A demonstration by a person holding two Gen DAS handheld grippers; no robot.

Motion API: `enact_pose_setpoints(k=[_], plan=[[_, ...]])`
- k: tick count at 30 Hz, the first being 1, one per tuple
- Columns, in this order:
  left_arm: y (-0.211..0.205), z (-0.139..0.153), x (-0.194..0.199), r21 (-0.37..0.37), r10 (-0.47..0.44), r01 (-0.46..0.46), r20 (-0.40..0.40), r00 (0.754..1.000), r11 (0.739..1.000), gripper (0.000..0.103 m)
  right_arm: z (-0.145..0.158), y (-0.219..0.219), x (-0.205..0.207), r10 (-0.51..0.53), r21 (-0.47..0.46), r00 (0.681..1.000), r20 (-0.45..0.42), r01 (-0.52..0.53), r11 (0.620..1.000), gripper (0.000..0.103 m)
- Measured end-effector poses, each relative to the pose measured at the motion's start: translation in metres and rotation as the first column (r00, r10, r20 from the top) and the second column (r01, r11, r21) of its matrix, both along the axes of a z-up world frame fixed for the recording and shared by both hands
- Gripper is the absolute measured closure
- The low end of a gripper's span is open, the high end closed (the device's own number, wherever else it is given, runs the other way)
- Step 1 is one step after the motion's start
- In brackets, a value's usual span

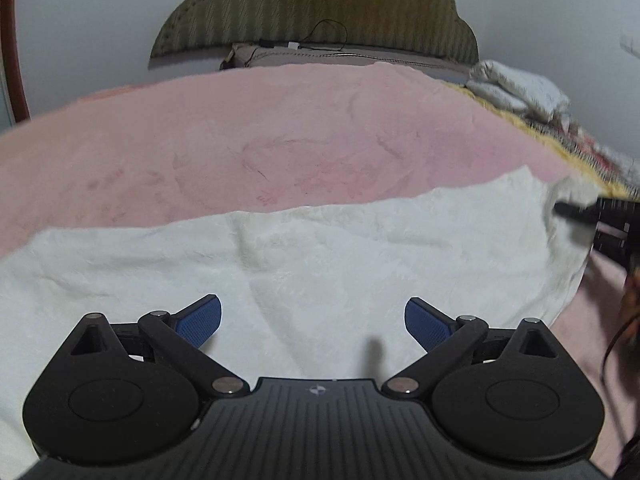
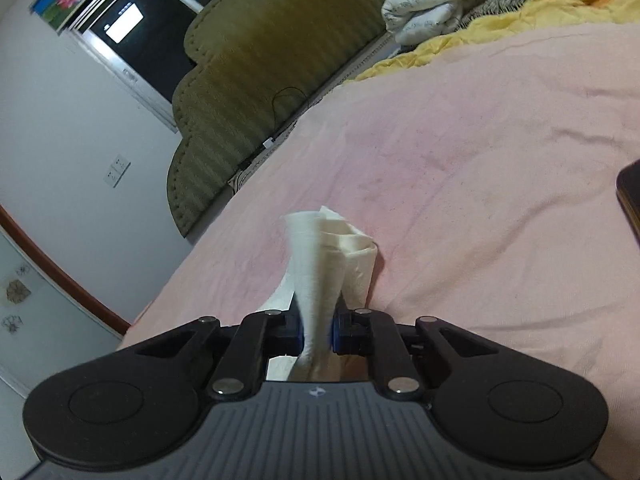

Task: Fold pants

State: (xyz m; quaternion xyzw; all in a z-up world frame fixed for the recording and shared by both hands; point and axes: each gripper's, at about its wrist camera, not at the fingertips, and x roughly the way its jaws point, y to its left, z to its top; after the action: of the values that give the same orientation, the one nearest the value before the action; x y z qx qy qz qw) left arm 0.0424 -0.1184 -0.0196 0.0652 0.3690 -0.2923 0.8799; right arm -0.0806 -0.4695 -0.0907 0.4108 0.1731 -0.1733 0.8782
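White textured pants (image 1: 304, 256) lie spread across a pink bed sheet (image 1: 240, 136). My left gripper (image 1: 313, 322) is open, hovering just above the pants, blue pads wide apart. My right gripper (image 2: 318, 330) is shut on a bunched edge of the pants (image 2: 328, 252), which sticks up between the blue pads. In the left wrist view the right gripper (image 1: 600, 220) shows at the pants' right end, blurred.
An olive padded headboard (image 1: 316, 12) stands at the far end of the bed. Folded white bedding (image 1: 520, 88) and a yellow quilt (image 2: 500, 28) lie at the far right. A dark object (image 2: 630, 196) sits at the right edge.
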Motion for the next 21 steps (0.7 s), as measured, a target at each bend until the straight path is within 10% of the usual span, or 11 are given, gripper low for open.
enact_pose_setpoints(k=[5,8,12,18,21], plan=[[-0.004,-0.005,0.021,-0.134,0.028,-0.047,-0.139,0.99,0.99,0.006,0.036,0.048,0.006,0.064,-0.4,0.988,-0.142,-0.116,0.909,0.093],[-0.006,-0.007,0.031,-0.209,0.017,-0.063,-0.216,0.976,0.976,0.01,0.052,0.103,0.018,0.063,-0.69,0.958,-0.279,-0.246,0.68,0.093],[-0.014,-0.005,0.041,-0.318,-0.019,-0.081,-0.299,0.954,0.945,0.011,0.057,0.163,0.021,0.113,-0.831,0.931,-0.347,-0.361,0.423,0.093],[-0.029,-0.001,0.058,-0.593,-0.197,-0.114,-0.434,0.879,0.797,0.007,0.061,0.207,0.017,0.202,-0.865,0.912,-0.356,-0.404,0.299,0.093],[-0.046,-0.006,0.069,-0.625,-0.235,-0.149,-0.489,0.84,0.766,0.001,0.064,0.222,0.013,0.252,-0.865,0.899,-0.359,-0.422,0.272,0.093]])
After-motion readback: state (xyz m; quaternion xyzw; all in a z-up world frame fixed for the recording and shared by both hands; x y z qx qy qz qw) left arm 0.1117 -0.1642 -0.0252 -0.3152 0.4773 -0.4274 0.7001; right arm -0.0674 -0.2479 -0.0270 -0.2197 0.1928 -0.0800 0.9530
